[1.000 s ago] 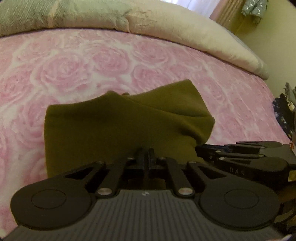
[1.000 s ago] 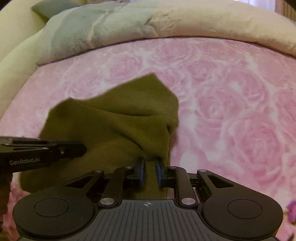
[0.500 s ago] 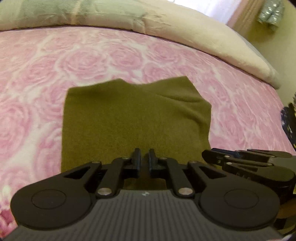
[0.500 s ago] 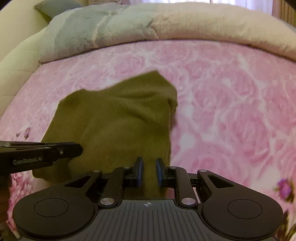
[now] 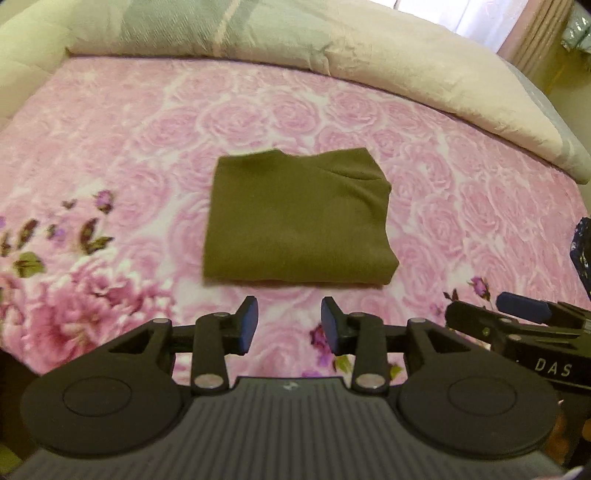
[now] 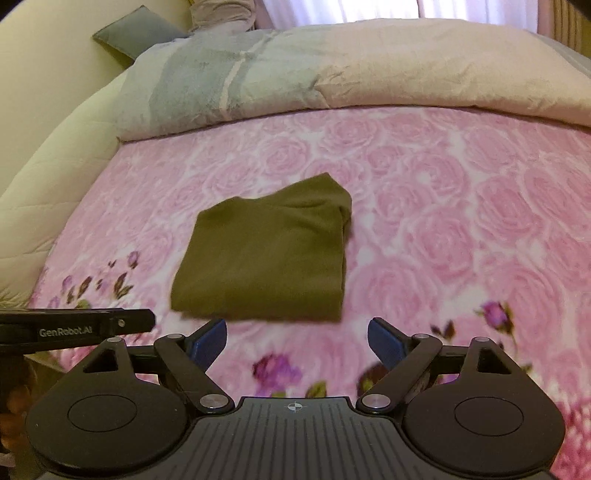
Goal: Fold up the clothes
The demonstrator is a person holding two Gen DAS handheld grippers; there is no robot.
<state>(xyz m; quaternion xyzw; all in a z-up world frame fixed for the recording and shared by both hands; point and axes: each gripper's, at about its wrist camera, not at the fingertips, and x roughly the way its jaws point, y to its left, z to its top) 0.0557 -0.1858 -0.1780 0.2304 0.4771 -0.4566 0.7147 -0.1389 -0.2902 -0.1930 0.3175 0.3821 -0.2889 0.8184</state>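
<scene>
Both grippers lifted off folded garment [image 5: 299, 221]; comforter [image 5: 369, 48] behind.

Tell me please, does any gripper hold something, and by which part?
Nothing is held. The left gripper and right gripper are opening, jaws empty; the folded olive garment lies free on the pink bedspread.

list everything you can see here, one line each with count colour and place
folded garment: one, olive green, flat on the middle of the blanket
blanket: one, pink rose print with purple flowers along the near edge, covering the bed
duvet: one, cream and grey-green, bunched along the far side of the bed
cushion: one, grey-green, far left corner
curtain: pale, behind the bed
dark patterned cloth: one, navy, right edge of the bed
left gripper: one, black with blue pads, jaws opening, nothing between them
right gripper: one, black with blue pads, jaws opening, nothing between them
</scene>
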